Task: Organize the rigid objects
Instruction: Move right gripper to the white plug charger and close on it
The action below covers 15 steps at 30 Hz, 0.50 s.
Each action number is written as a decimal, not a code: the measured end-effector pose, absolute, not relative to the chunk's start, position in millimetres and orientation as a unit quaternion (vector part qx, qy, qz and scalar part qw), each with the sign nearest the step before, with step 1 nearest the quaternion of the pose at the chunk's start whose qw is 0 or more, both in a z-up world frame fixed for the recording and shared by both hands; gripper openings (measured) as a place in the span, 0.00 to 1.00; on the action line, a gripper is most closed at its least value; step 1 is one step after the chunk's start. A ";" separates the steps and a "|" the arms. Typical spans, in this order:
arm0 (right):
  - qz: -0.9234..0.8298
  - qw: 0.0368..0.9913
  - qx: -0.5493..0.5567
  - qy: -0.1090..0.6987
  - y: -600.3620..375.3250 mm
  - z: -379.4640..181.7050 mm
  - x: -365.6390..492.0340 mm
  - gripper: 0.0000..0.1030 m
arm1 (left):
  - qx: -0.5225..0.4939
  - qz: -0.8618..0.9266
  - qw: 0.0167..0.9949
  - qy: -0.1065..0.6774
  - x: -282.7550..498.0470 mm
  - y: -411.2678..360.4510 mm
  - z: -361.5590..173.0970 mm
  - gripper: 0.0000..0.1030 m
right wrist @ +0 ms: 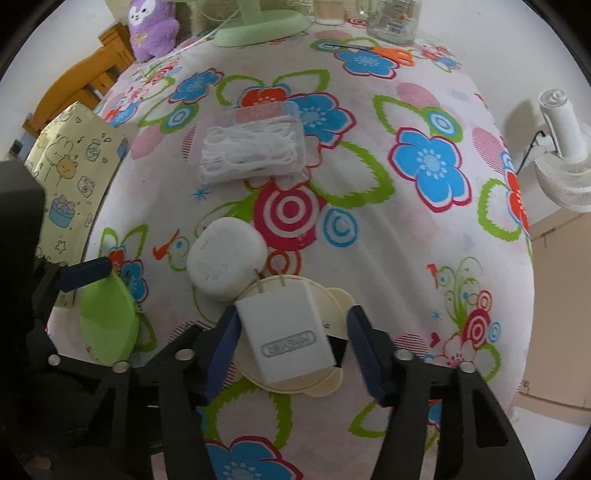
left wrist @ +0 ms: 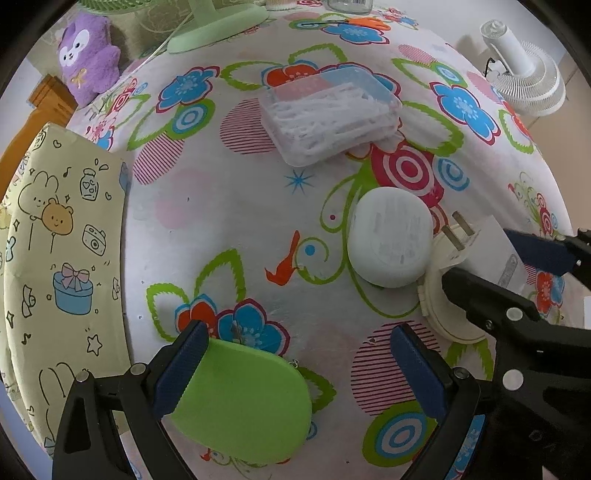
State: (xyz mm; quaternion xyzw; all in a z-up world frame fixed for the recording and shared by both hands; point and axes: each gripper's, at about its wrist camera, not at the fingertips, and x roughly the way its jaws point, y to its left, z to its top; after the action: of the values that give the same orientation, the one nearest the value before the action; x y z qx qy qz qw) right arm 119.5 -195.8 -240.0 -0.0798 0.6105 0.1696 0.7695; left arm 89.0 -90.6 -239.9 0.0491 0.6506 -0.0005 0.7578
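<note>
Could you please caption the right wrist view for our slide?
Open right gripper straddles a white charger lying on a cream disc atop the floral tablecloth.

The raised lettering on the white plug-in charger block is too blurred to read. That block hides much of the cream round plastic lid beneath it. The clear glass jar and pale green fan base are cut off by the top edge. The flat bright green oval case is partly hidden by the left tool.

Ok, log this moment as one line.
left gripper: open around green case | right gripper: open around white charger | charger on cream disc | round white case beside
</note>
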 end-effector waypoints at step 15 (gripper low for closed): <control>0.156 0.774 -0.072 0.610 -212.0 -236.1 133.8 0.46 | 0.039 -0.003 0.764 0.644 116.7 -108.0 -238.1 0.97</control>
State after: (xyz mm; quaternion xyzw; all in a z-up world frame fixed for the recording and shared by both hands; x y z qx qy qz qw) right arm 133.8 -212.0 -236.1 -0.0723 0.6097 0.1563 0.7737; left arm 116.7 -108.0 -238.1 0.0385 0.6442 -0.0028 0.7638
